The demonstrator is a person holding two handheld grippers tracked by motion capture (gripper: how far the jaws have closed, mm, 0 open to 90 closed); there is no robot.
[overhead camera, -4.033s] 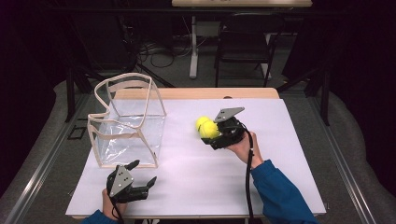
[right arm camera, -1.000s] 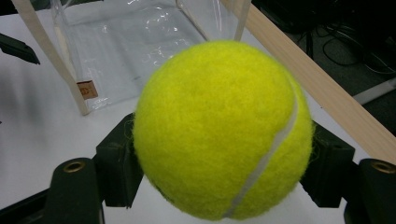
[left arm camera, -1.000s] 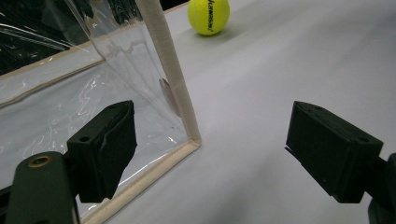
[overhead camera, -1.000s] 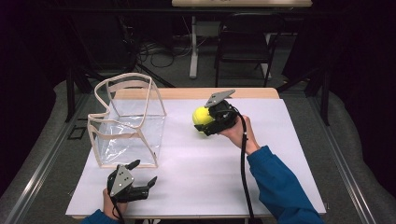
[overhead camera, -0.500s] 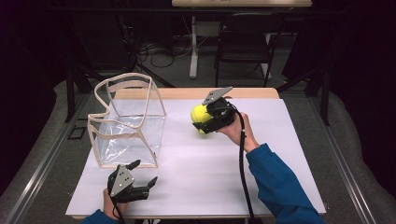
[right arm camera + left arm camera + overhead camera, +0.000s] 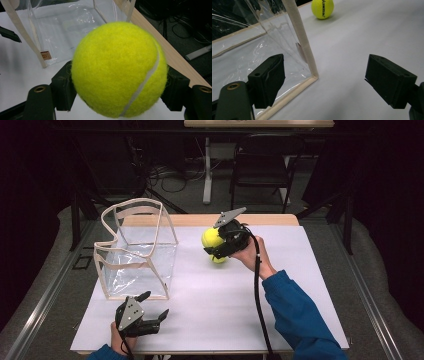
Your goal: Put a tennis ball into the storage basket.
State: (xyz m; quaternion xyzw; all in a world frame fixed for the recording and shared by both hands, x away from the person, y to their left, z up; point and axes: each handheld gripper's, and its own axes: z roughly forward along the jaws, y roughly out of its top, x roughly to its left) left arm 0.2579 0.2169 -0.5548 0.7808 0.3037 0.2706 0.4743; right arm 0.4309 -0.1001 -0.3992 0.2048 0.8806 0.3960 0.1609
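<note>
I read this as a lab or recording studio, not a home. My counter (image 6: pixel 300 285) is covered in plain white sheeting and sits in a pool of light, while everything around it is dark, with black curtains (image 6: pixel 385 195) hanging to the right of it. Behind the counter, loose cables (image 6: pixel 170 175) lie on the grey floor beside a white stand leg (image 6: pixel 206 170), and 1 black chair (image 6: pixel 260 170) stands near them. Metal rails (image 6: pixel 45 290) run along both sides of the counter.

A yellow tennis ball (image 6: pixel 117 70) with a pale seam is noted; clear bag (image 6: pixel 135 255) edged in beige; white table (image 6: pixel 210 315); black grippers.
</note>
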